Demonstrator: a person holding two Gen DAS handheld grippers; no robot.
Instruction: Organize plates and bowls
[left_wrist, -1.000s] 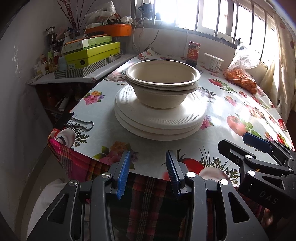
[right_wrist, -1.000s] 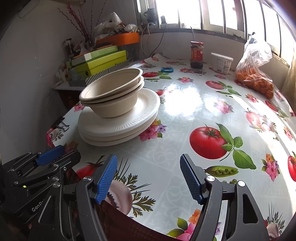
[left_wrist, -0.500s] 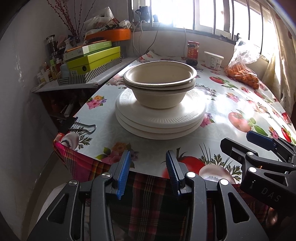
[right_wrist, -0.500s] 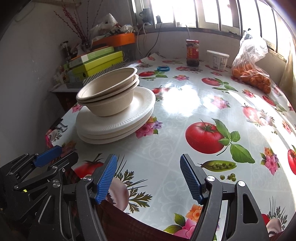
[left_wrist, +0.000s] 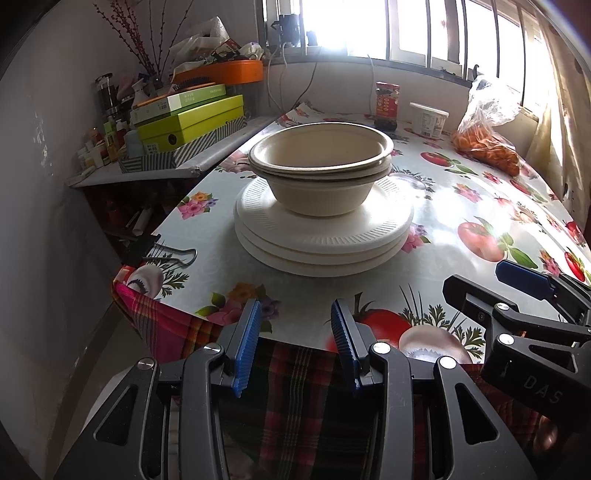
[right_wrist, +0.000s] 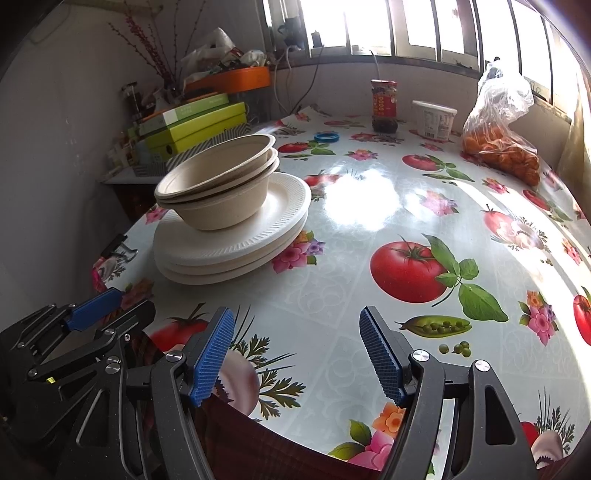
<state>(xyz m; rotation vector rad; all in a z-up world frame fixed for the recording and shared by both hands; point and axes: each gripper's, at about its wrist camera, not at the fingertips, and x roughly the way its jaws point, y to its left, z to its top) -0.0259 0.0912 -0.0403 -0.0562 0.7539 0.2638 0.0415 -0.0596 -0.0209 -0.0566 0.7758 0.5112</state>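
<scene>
Bowls (left_wrist: 320, 173), three beige ones nested, sit on a stack of three white plates (left_wrist: 323, 236) on the near left part of a table (left_wrist: 436, 229) covered with a fruit-and-flower oilcloth.

From the left wrist view, the stack stands straight ahead, well beyond the left gripper (left_wrist: 294, 345), whose blue pads stand a modest way apart over the table's near edge with nothing between them. The right gripper (left_wrist: 517, 291) enters from the right, seen side-on, so its gap cannot be judged here. This view alone shows a black binder clip (left_wrist: 173, 254) clearly at the table's left edge, and the plaid cloth (left_wrist: 295, 406) hanging below the oilcloth. Behind the stack are a jar (left_wrist: 387, 105), a white tub (left_wrist: 429, 119) and a bag of oranges (left_wrist: 487, 144) along the window wall, with green boxes (left_wrist: 188, 122) on a side shelf.

From the right wrist view, the stack lies ahead and to the left, the bowls tipped slightly off-centre on the plates. The right gripper (right_wrist: 297, 349) has its pads wide apart and empty above the oilcloth. The left gripper (right_wrist: 92, 306) shows at lower left, side-on. Only this view reveals a small blue ring (right_wrist: 326, 137) lying flat on the table behind the bowls, near the jar (right_wrist: 384, 105), and the broad bare stretch of table to the right of the stack.
</scene>
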